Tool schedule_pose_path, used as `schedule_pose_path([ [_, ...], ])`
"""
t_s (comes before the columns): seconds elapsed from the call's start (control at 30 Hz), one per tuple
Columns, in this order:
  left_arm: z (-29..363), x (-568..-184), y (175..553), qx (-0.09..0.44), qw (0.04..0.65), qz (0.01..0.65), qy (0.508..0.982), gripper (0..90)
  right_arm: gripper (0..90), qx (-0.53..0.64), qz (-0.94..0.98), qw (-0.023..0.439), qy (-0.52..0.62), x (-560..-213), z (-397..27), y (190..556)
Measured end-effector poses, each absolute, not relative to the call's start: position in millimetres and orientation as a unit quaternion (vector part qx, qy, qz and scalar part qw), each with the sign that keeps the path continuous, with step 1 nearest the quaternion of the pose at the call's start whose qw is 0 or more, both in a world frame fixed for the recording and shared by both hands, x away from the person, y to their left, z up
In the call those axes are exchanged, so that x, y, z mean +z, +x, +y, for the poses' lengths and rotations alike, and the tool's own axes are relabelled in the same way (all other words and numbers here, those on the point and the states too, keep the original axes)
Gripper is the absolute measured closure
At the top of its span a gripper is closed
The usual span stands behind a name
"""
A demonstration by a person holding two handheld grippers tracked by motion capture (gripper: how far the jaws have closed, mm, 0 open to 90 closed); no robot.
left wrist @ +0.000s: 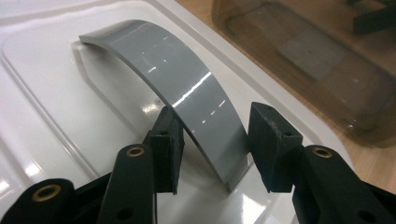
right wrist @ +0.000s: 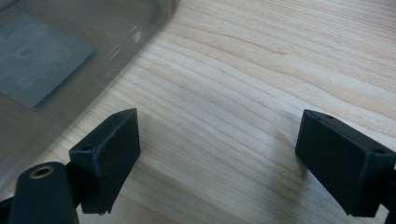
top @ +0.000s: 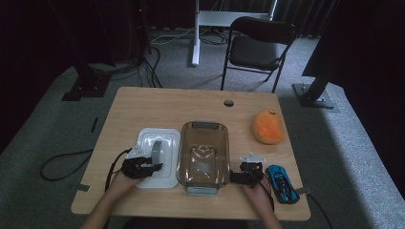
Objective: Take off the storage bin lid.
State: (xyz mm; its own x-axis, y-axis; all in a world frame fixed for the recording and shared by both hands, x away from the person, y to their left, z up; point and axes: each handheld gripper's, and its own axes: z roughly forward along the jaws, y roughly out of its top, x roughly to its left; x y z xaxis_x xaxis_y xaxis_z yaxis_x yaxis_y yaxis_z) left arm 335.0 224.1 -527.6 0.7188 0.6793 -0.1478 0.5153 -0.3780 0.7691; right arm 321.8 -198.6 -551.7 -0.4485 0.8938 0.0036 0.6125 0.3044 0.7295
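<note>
A white lid lies flat on the wooden table, left of a clear brown-tinted container. An arched grey handle rises from the lid. My left gripper is low over the lid's near end. In the left gripper view its jaws straddle the near end of the handle. The left pad sits against the handle's edge and a thin gap shows at the right pad. My right gripper rests beside the container's near right corner. It is wide open over bare wood, with the container wall at the left.
A blue toy car lies just right of the right hand. An orange plush ball sits toward the table's far right. A round cable hole is near the far edge. A black folding chair stands beyond the table.
</note>
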Motion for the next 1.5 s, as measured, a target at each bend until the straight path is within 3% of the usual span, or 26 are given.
schedule_pose_path([
  [0.2,224,-535,341,0.098,0.414,0.381,0.821,54.0,13.1,0.339,0.781,0.207,0.483,-552,-199,322],
  [0.4,225,-531,341,0.113,0.415,0.388,0.815,31.4,13.1,0.339,0.781,0.207,0.482,-552,-199,322],
  [0.93,238,-530,337,0.14,0.399,0.421,0.802,8.9,13.1,0.339,0.781,0.207,0.482,-552,-199,322],
  [1.0,241,-529,336,0.14,0.396,0.426,0.801,2.4,13.1,0.339,0.781,0.207,0.482,-552,-199,322],
  [1.5,273,-526,327,0.166,0.403,0.462,0.772,0.1,13.1,0.339,0.781,0.207,0.482,-552,-199,322],
])
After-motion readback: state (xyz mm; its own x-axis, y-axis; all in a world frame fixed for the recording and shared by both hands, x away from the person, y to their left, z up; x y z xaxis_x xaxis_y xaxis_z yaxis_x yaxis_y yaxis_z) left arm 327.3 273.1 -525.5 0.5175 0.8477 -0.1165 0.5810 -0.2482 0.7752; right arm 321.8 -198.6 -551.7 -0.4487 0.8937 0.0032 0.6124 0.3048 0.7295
